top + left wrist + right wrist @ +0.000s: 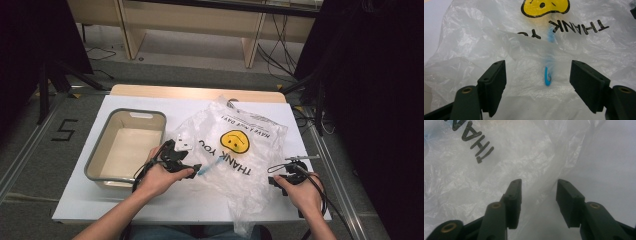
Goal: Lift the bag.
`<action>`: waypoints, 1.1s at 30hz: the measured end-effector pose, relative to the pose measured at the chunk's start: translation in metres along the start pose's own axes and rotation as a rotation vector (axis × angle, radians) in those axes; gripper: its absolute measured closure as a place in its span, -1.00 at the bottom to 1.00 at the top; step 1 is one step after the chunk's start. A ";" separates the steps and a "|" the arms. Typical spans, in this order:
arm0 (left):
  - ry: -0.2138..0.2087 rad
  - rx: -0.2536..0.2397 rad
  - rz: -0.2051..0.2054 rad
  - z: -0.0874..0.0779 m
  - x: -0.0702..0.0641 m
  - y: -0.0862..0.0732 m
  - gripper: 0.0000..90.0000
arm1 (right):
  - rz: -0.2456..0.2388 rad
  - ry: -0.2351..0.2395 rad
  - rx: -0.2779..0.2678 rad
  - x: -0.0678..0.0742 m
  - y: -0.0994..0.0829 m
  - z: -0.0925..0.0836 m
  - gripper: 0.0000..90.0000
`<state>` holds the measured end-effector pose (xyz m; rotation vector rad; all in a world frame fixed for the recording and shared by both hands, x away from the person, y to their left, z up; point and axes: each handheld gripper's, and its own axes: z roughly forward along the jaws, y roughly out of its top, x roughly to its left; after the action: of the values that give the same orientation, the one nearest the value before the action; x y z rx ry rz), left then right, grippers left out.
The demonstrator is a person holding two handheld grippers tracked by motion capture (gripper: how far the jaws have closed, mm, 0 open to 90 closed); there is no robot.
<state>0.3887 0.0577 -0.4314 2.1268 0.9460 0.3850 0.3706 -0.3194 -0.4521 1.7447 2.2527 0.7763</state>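
Observation:
A crumpled clear plastic bag (235, 150) with a yellow smiley face and "THANK YOU" print lies on the white table (150, 202). A slim blue object (209, 166) lies under its plastic. My left gripper (196, 169) points at the bag's left side. In the left gripper view its jaws (537, 66) stand wide apart over the bag (499, 45), with the blue object (547, 77) between them, untouched. My right gripper (275, 174) sits at the bag's right edge. Its jaws (539, 183) are partly apart with the bag's edge (549, 170) between them, not pinched.
A grey-rimmed tub (100, 150) with a pale, empty inside stands on the table's left part, just beside my left hand. The table's front and right edges are close to my right hand. Cables and stands lie on the floor beyond the table.

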 end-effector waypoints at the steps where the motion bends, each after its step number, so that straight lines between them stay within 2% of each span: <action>1: 0.001 0.000 0.000 0.000 0.000 0.000 -0.35 | 0.001 0.004 0.006 -0.001 0.000 0.001 0.37; 6: 0.004 -0.001 -0.002 0.001 0.000 0.000 -0.34 | 0.004 0.027 0.040 -0.005 -0.002 0.007 0.68; 12: 0.003 -0.003 0.000 0.001 0.000 0.000 -0.35 | 0.000 0.039 0.035 -0.007 -0.002 0.007 0.99; 24: 0.005 -0.004 -0.001 0.001 0.000 0.000 -0.34 | -0.030 0.020 0.014 -0.008 0.000 0.004 1.00; 33: 0.013 -0.001 0.003 0.001 -0.002 0.000 -0.35 | -0.054 -0.043 -0.036 -0.015 0.010 -0.002 1.00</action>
<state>0.3879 0.0561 -0.4317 2.1276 0.9502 0.4017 0.3825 -0.3320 -0.4472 1.6618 2.2341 0.7562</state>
